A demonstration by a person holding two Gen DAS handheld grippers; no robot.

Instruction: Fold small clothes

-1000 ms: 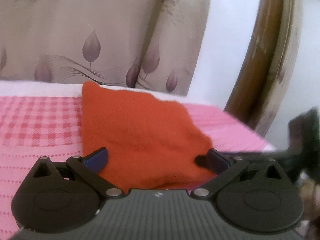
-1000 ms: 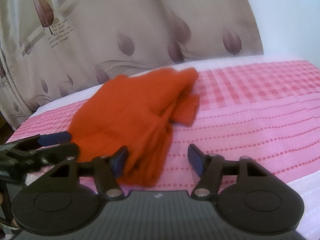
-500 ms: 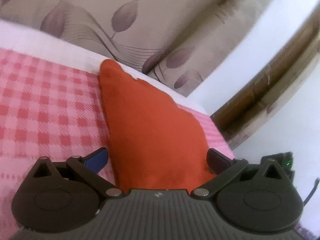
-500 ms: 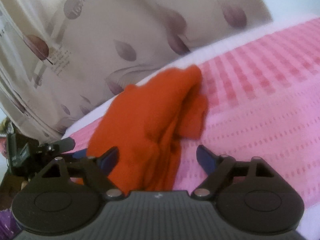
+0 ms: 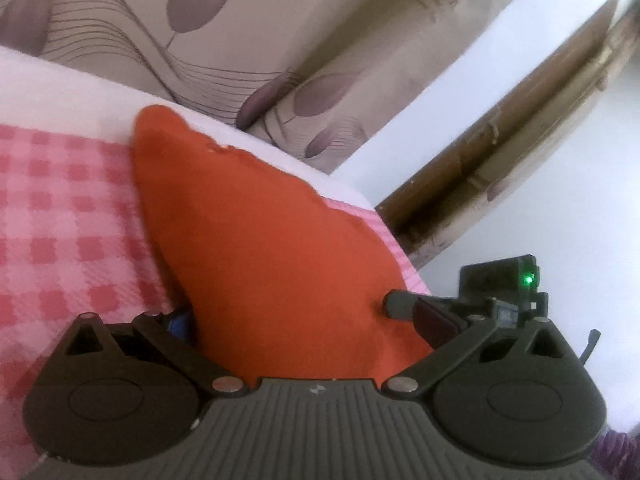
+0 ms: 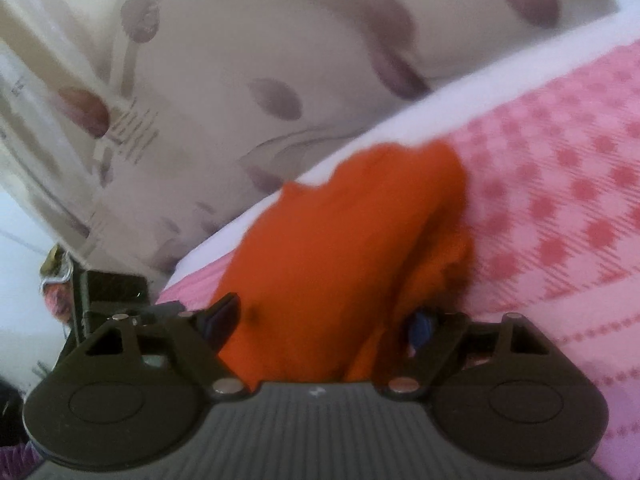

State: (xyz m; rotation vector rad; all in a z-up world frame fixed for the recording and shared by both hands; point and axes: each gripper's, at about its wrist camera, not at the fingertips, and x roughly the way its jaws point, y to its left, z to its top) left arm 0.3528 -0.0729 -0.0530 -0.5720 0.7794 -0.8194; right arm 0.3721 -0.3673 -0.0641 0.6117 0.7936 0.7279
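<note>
We are looking along both grippers at an orange garment (image 5: 276,256) lying on a bed with a pink checked bedspread (image 5: 60,216), near the bed's far edge where a white strip (image 5: 60,84) is showing. In the left wrist view the garment is reading as a long wedge: wide end toward the camera, narrow tip pointing away and up-left to the white strip. Its long axis is running from the gripper toward the leaf-print curtain (image 5: 208,28). In the right wrist view the garment (image 6: 340,248) is looking bunched, with a thicker folded ridge along its right side, again running away from the camera toward the curtain (image 6: 240,72); this view is blurred.

We are seeing the left gripper (image 5: 308,320) with its fingers spread wide, the wide end of the garment lying between them. The left blue pad (image 5: 182,322) is sitting right at the cloth's edge; we cannot tell if it is touching. The right gripper (image 6: 324,320) is also standing spread, its fingers having just been opening, with the garment between them and not pinched. Its right blue pad (image 6: 420,326) is partly hidden by a fold of cloth.

The other gripper is showing at the right of the left view, one finger (image 5: 404,304) reaching the garment's right edge, a green light (image 5: 529,279) on it. A wooden frame (image 5: 500,152) is standing behind the bed.
</note>
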